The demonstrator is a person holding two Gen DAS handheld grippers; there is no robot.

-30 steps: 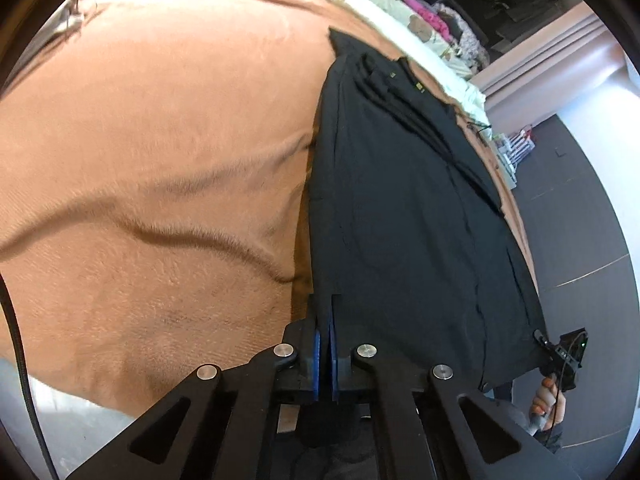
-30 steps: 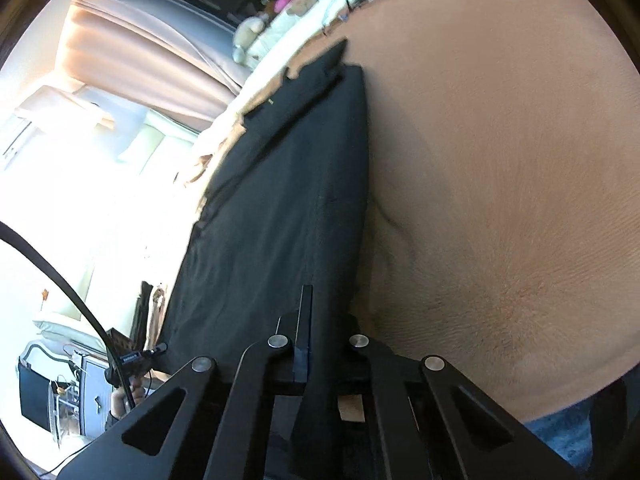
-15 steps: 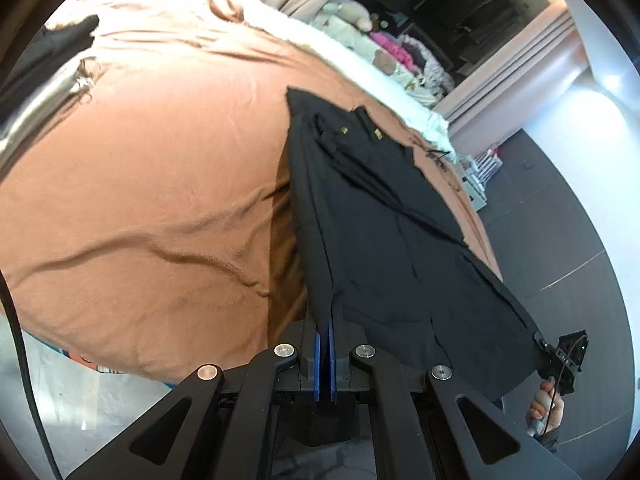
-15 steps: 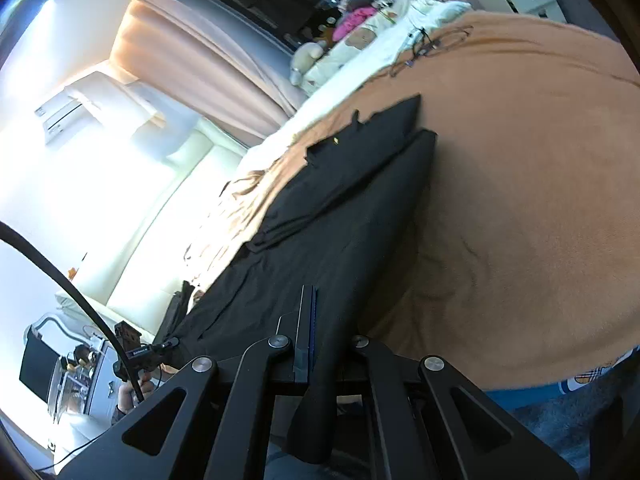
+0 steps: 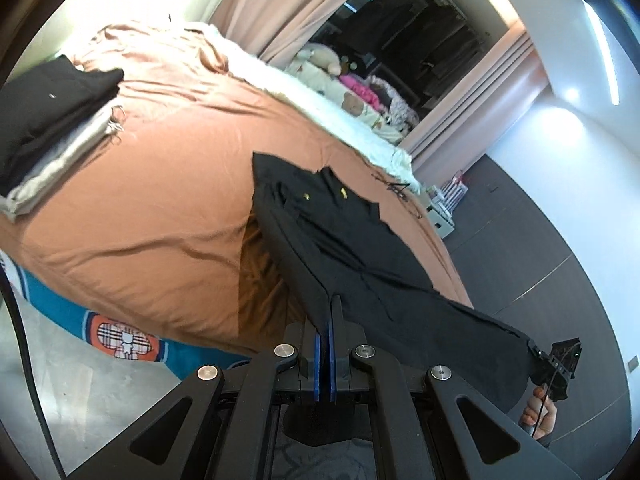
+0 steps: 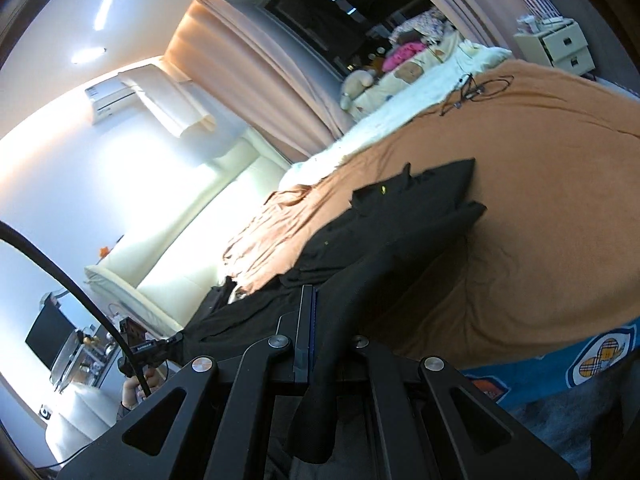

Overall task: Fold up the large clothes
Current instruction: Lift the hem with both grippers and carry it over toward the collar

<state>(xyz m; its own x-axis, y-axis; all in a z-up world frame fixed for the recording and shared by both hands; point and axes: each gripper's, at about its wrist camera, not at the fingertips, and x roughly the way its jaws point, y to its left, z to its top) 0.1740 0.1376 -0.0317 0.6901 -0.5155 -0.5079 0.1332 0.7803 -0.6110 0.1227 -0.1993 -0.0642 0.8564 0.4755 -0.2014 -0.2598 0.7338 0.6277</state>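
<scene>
garment (image 5: 352,248): black, long, with a collar and small gold marks near the top; also seen at (image 6: 400,216)
state: folded lengthwise into a narrow strip, fabric layers overlapping along its length
pose: stretched out, its collar end flat and its near hem lifted
hem: raised and pulled taut, one corner pinched at each side, cloth sagging slightly between the corners
place: far end lay on the orange bedspread (image 5: 160,184), near the middle of the bed; near end hung past the bed's edge
</scene>
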